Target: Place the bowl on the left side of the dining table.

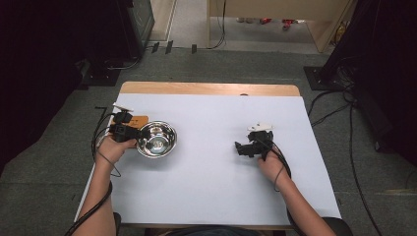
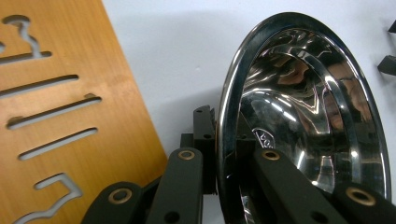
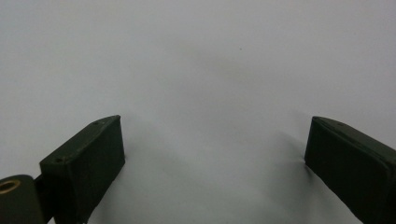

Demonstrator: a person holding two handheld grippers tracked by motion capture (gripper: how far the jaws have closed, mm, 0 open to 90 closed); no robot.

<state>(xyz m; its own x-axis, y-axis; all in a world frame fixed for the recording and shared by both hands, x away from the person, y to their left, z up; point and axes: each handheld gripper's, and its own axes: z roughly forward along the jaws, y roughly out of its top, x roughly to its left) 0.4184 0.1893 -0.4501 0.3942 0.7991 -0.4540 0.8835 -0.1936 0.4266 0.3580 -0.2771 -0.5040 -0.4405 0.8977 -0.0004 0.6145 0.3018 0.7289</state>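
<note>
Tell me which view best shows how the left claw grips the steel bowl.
The left gripper view: the steel bowl's rim sits pinched between the left claw's jaws, one inside, one outside. The high view shows merely that the claw meets the bowl's near-left rim. The right gripper view adds nothing.

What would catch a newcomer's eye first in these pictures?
The shiny steel bowl at the left of the white table cover, its rim pinched by the left gripper. Beside it lies an orange wooden board with cut-out slots. The right gripper rests open at the right.
</note>
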